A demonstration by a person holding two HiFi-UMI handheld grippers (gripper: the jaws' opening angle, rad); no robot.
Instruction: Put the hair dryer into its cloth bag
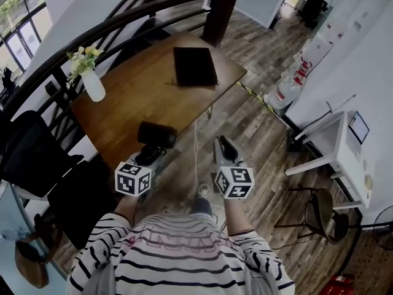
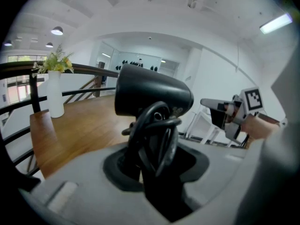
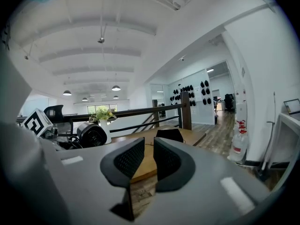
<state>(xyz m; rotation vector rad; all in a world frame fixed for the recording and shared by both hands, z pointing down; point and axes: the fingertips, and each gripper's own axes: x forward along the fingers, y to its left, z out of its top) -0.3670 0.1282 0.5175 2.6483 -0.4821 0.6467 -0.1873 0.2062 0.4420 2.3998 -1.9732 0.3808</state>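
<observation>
Black hair dryer (image 2: 152, 95) sits clamped between left gripper's (image 2: 154, 170) fingers (image 2: 114, 171).

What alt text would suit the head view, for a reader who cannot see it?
A person in a striped shirt holds a hair dryer in the left gripper at the near edge of a wooden table; the right gripper is empty. A cloth bag lies at the far end, a vase of flowers to its left.

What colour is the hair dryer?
The hair dryer is black all over. It shows best in the left gripper view.
</observation>
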